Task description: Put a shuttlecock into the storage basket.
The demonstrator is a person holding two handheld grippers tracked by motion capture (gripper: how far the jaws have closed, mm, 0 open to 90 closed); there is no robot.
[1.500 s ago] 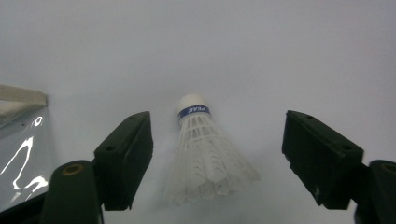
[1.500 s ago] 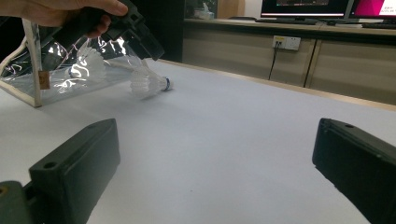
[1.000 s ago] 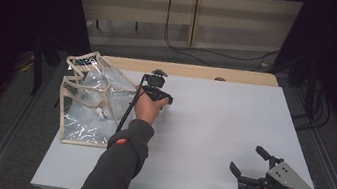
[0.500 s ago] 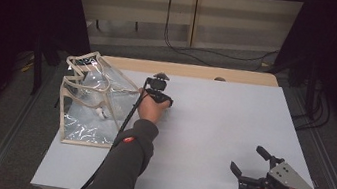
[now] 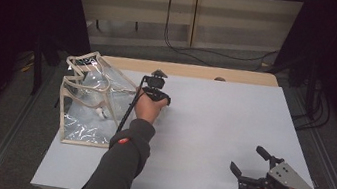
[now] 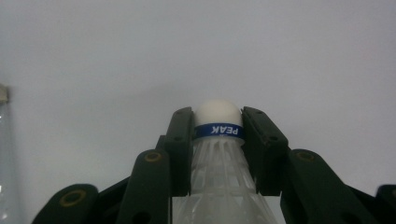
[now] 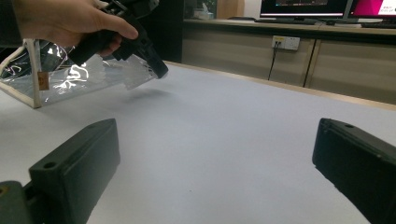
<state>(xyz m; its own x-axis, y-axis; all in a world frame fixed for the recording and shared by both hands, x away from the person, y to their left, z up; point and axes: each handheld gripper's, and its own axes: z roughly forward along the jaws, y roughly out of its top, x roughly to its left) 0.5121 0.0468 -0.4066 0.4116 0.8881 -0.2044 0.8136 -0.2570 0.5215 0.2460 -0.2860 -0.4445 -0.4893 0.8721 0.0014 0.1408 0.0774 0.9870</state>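
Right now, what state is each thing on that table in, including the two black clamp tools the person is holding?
White feathered shuttlecock with a blue band: clamped near its rounded cork tip, held above the table.
Left gripper: shut on the shuttlecock.
Right gripper: jaws wide open, holding nothing, low over the table.
Clear plastic bag with beige trim: standing at the table's left edge, slumped and crumpled.

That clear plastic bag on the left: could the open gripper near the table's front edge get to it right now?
Probably not without a long move: the right gripper, jaws apart, sits across the table from the clear bag, and the left gripper with its shuttlecock lies between.
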